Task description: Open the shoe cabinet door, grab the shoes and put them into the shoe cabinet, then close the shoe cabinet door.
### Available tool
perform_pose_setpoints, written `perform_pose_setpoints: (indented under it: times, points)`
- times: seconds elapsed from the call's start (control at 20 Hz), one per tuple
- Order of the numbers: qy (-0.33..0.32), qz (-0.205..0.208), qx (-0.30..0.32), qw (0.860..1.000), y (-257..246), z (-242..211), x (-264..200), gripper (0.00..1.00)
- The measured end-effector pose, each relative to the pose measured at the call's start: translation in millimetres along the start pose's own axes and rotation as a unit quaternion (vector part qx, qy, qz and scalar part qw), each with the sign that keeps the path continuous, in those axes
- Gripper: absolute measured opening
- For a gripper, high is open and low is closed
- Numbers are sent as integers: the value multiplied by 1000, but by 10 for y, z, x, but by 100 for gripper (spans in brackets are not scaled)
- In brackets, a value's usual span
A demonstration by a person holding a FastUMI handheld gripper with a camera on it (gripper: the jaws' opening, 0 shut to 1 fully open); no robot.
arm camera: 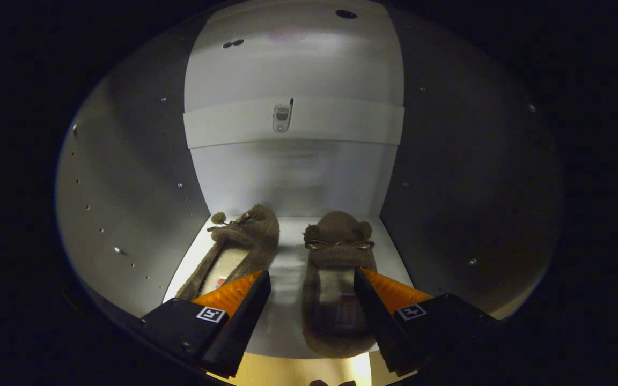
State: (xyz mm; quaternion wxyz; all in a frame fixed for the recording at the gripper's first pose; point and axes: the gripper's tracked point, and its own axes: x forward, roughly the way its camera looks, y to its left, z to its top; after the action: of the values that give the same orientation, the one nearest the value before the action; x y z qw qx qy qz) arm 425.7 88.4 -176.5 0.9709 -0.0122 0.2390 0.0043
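Looking into the cabinet (126, 177): left slipper (244, 244) toward the left back corner of the shelf floor (287, 279), toe near the back wall; right slipper (336, 284) beside it, apart, running back from the front edge. Gripper (311, 281) open, holding nothing, right slipper partly between the fingers.

Both slippers (336, 268) are brown and fuzzy with beige insoles. The cabinet (293, 177) is white inside, its side walls grey in shadow.
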Motion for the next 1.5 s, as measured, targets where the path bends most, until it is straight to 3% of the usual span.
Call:
perform_pose_setpoints:
  times: [0.4,0.75,1.1,1.3,1.5]
  points:
    - [-134,20,9,991,101,109,-992,98]
    - [-229,20,13,973,0,144,-2341,98]
    - [-255,62,8,965,-122,-207,-3542,98]
    - [-263,65,13,963,-420,-409,-4106,98]
    - [-260,93,11,961,-600,-678,-4526,97]
